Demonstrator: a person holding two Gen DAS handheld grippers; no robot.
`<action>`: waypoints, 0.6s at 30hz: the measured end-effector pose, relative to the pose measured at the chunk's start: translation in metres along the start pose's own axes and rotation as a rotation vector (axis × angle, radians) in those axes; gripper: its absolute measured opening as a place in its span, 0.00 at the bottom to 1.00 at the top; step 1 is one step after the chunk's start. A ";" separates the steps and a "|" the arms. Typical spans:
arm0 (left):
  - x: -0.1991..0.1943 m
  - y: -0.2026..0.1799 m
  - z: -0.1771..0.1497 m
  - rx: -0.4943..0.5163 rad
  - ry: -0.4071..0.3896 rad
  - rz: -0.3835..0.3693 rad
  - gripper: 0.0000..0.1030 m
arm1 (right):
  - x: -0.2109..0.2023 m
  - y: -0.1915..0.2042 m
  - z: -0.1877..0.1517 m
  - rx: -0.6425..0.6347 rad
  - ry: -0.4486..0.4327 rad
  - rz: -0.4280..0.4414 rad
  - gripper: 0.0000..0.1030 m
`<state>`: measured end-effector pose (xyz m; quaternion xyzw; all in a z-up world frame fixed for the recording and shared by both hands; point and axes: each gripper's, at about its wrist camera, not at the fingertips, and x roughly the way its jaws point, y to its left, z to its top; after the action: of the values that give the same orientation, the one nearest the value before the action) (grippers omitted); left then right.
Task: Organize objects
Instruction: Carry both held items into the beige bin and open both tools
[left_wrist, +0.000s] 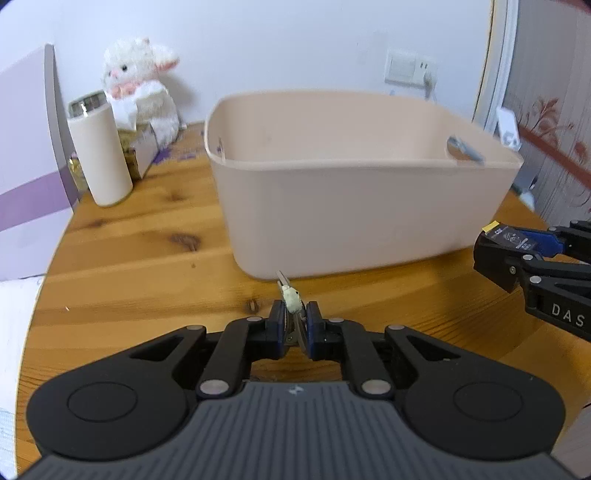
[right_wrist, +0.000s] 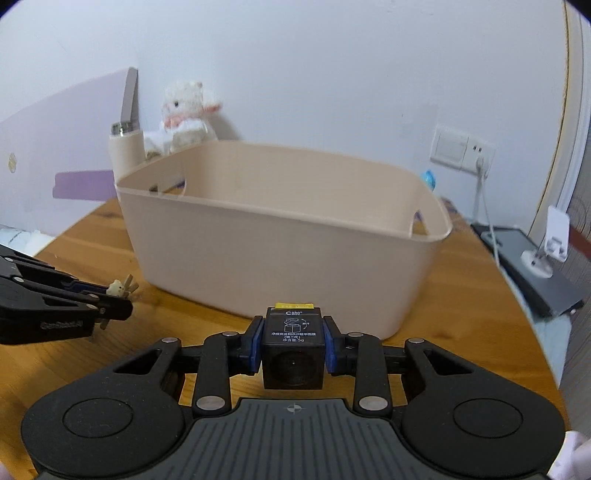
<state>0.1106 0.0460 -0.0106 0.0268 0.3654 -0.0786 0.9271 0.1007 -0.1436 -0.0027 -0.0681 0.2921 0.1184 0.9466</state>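
A beige plastic bin (left_wrist: 354, 206) stands on the round wooden table (left_wrist: 140, 258); it also shows in the right wrist view (right_wrist: 280, 243). My left gripper (left_wrist: 295, 317) is shut on a small hair clip with a pale bear charm (left_wrist: 291, 297), held just in front of the bin's near wall; it shows in the right wrist view (right_wrist: 118, 290) too. My right gripper (right_wrist: 293, 343) is shut on a small black box (right_wrist: 293, 347) with a yellow tab, held in front of the bin; the box appears at the right edge of the left wrist view (left_wrist: 506, 243).
A cream tumbler (left_wrist: 99, 147), a white plush lamb (left_wrist: 144, 85) and a tissue box (left_wrist: 142, 147) stand at the table's back left. A purple-striped panel (left_wrist: 26, 166) rises on the left. A wall socket (right_wrist: 461, 151) and a dark device with a phone stand (right_wrist: 543, 266) are at right.
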 end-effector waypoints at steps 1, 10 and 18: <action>-0.006 0.000 0.003 -0.001 -0.014 -0.005 0.13 | -0.003 0.002 0.005 -0.002 -0.013 -0.001 0.28; -0.053 0.004 0.047 -0.008 -0.164 -0.025 0.13 | -0.037 -0.009 0.042 0.017 -0.161 -0.021 0.28; -0.032 -0.002 0.097 -0.006 -0.201 0.001 0.13 | -0.025 -0.018 0.080 0.059 -0.226 -0.059 0.28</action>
<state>0.1528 0.0378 0.0820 0.0160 0.2708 -0.0793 0.9592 0.1282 -0.1502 0.0780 -0.0349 0.1846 0.0890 0.9782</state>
